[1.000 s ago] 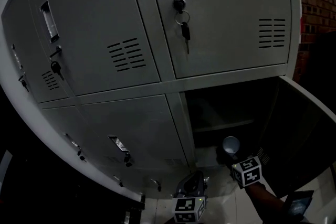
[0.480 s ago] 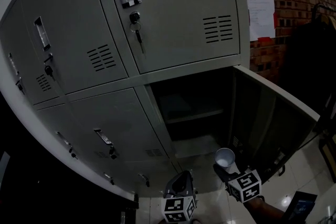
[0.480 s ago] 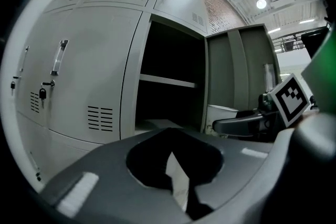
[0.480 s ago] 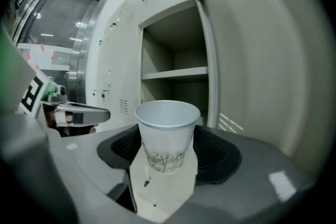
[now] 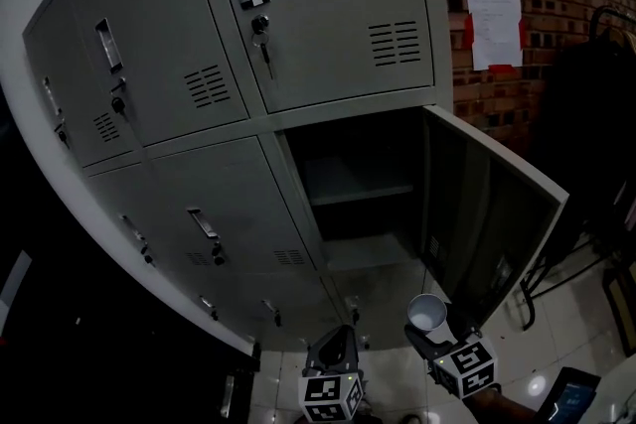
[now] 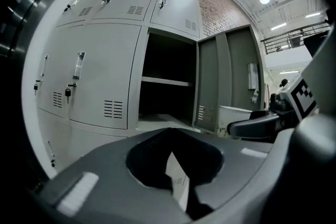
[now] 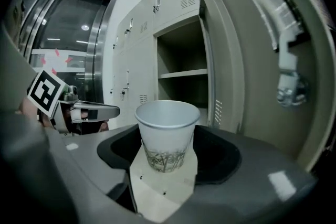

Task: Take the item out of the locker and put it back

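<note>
The right gripper (image 5: 425, 337) grasps the cup (image 5: 427, 313) low on its wall. In the right gripper view the cup (image 7: 168, 131) stands upright between the jaws, with its mouth up and its long axis vertical. The cup is outside the locker (image 5: 298, 35), in front of the open compartment (image 5: 348, 174) and lower than it. To put it back, I judge that the cup must travel forward and up, past the door (image 5: 487, 223), which stands open just beside it on the right.

The left gripper (image 5: 333, 357) is to the left of the cup and farther from the opening. Its jaws are closed together with nothing between them.

The compartment is dark. A shelf (image 5: 360, 194) shows, but the back wall is hard to make out. In the head view the cup's base is hidden by the jaws.
</note>
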A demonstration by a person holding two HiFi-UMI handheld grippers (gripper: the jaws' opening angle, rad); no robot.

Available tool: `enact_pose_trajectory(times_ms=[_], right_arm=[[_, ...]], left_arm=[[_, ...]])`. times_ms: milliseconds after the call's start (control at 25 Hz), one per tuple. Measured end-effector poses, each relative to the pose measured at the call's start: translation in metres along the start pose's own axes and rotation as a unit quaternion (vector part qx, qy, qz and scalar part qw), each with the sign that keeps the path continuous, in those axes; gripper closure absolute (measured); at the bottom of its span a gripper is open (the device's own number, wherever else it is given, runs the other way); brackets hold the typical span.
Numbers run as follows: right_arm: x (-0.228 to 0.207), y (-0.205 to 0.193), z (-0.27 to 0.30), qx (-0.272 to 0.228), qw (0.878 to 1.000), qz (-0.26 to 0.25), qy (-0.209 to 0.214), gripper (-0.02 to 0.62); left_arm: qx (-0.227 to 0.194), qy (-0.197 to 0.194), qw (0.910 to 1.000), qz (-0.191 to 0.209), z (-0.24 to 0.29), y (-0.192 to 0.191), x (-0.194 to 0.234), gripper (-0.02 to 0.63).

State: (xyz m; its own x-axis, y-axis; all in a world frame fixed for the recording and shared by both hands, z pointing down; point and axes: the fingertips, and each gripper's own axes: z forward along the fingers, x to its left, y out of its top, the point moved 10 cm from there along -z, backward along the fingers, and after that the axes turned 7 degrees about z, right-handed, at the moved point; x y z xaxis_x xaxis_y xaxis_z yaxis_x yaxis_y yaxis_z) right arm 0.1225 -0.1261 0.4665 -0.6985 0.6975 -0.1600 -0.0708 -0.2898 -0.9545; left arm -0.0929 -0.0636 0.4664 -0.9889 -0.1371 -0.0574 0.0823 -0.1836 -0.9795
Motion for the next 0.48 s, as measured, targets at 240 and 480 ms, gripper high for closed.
enact_pose_trajectory(times_ms=[240, 480], right_arm=[[0.015, -0.013, -0.025, 0.011, 1.000, 0.003, 0.010, 0.298], [0.034, -0.019, -0.032, 0.010, 1.000, 0.013, -0.001, 0.298]], left_arm=[[0.002, 0.007, 1.0000, -0.005, -0.027, -0.002, -0.010, 0.607], [-0.005, -0.008, 0.9999, -0.005, -0.036, -0.001, -0.001, 0.607]])
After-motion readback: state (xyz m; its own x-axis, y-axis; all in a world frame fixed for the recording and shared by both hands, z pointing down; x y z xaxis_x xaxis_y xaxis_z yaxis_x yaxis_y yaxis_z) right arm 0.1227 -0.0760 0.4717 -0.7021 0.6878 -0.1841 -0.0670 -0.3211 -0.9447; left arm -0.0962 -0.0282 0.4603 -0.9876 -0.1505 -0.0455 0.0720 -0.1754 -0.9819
